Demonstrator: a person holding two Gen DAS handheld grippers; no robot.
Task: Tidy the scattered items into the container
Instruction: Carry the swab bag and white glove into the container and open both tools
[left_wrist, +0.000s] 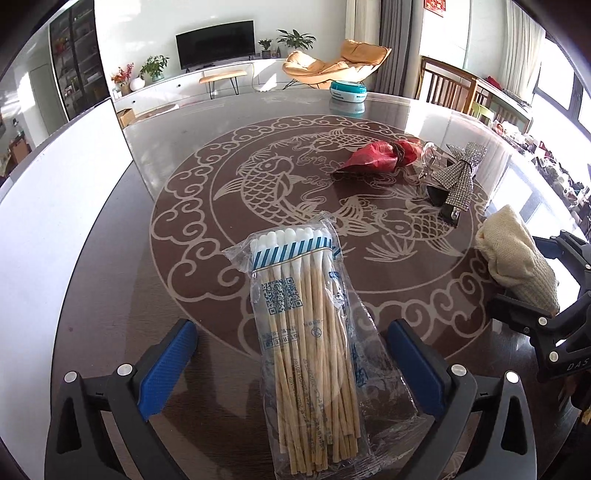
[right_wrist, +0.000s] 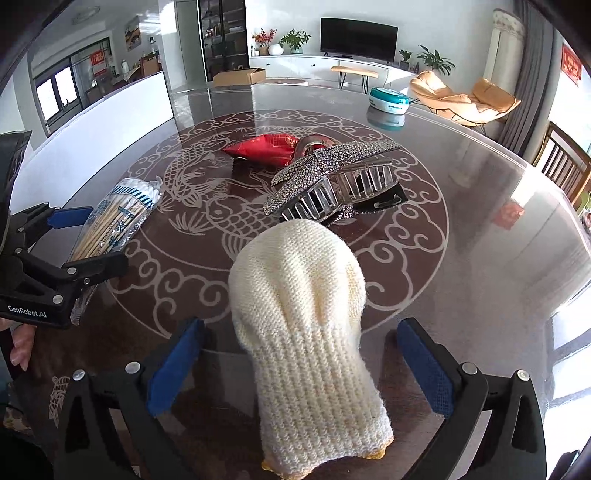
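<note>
A clear packet of cotton swabs (left_wrist: 306, 332) lies on the glass table between the blue pads of my left gripper (left_wrist: 291, 365), which is open around it without touching. It also shows in the right wrist view (right_wrist: 114, 225). A cream knitted glove (right_wrist: 306, 332) lies between the open pads of my right gripper (right_wrist: 301, 363); it shows at the right in the left wrist view (left_wrist: 517, 262). Beyond lie a rhinestone hair claw (right_wrist: 332, 177), a red packet (right_wrist: 269, 149) and a roll of clear tape (right_wrist: 314, 142). A teal round container (right_wrist: 388, 99) stands at the far edge.
The round glass table (left_wrist: 184, 155) has a fish pattern. A white board (left_wrist: 55, 206) stands along its left side. Wooden chairs (left_wrist: 447, 86) stand at the far right. The left gripper's body (right_wrist: 44, 273) sits at the left of the right wrist view.
</note>
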